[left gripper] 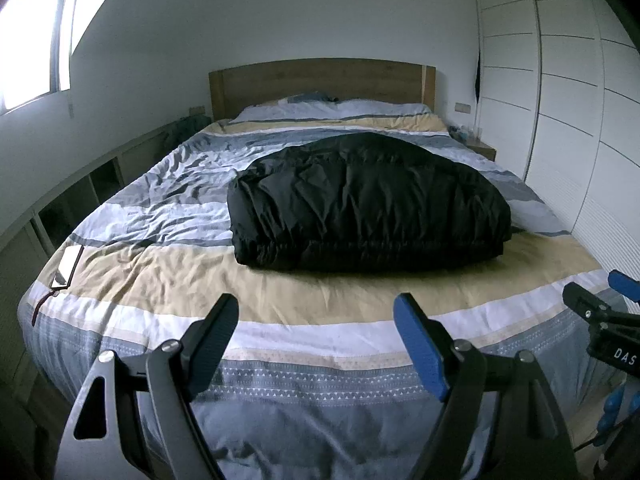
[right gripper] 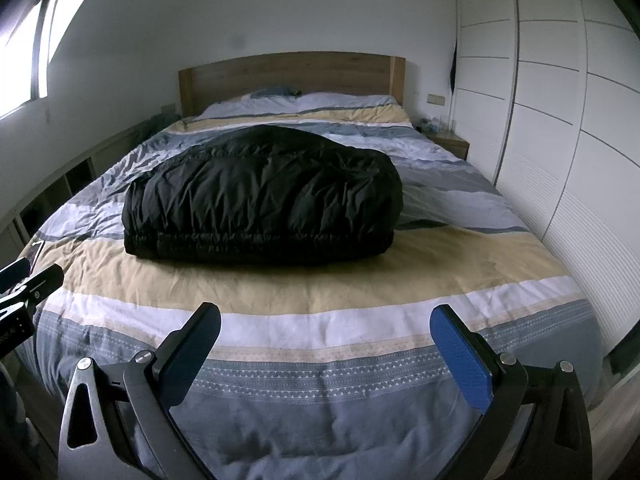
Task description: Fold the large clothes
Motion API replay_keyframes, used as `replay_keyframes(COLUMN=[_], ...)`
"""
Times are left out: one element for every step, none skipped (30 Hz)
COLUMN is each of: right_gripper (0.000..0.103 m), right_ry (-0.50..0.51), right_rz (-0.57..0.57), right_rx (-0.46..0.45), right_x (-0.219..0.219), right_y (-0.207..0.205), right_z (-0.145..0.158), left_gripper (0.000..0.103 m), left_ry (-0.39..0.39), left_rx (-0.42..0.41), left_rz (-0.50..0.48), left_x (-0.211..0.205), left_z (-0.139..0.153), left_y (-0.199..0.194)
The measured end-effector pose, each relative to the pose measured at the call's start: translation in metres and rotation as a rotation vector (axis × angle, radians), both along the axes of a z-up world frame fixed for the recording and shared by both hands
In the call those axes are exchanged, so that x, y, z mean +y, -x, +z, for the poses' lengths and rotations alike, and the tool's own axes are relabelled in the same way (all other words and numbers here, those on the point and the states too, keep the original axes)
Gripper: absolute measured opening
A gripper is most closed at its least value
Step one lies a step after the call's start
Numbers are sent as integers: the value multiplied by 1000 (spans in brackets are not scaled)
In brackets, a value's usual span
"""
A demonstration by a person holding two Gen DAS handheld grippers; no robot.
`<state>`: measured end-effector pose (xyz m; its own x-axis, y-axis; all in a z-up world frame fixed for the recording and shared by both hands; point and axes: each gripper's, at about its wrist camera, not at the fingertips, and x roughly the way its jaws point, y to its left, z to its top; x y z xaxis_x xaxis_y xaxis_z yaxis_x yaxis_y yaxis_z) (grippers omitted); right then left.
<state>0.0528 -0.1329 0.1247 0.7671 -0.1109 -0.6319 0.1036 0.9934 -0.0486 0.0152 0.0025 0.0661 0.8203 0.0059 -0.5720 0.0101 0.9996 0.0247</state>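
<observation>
A black puffy jacket [left gripper: 368, 200] lies folded into a thick bundle in the middle of the bed; it also shows in the right wrist view [right gripper: 264, 196]. My left gripper [left gripper: 316, 320] is open and empty, held over the foot of the bed, well short of the jacket. My right gripper [right gripper: 326, 332] is also open and empty over the foot of the bed, apart from the jacket. The right gripper shows at the right edge of the left wrist view [left gripper: 600, 300], and the left gripper shows at the left edge of the right wrist view [right gripper: 28, 276].
The bed carries a striped blue, grey and beige duvet [left gripper: 280, 280] with pillows by a wooden headboard [left gripper: 320, 80]. A phone in a case [left gripper: 66, 264] lies near the bed's left edge. Low shelves [left gripper: 80, 200] run on the left, a white wardrobe [left gripper: 560, 120] on the right.
</observation>
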Motion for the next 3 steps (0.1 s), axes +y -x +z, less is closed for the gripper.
replay_keyframes(right_gripper=[103, 103, 103], right_ry=[0, 0, 1], right_rz=[1, 1, 1], right_rx=[0, 0, 0], right_x=[0, 0, 0], right_y=[0, 0, 0], right_z=[0, 0, 0], left_gripper=[79, 79, 79], left_ry=[1, 1, 1], left_rx=[1, 1, 1], left_rz=[0, -1, -1], left_x=[0, 0, 0], left_z=[-1, 0, 0], left_y=[0, 0, 0])
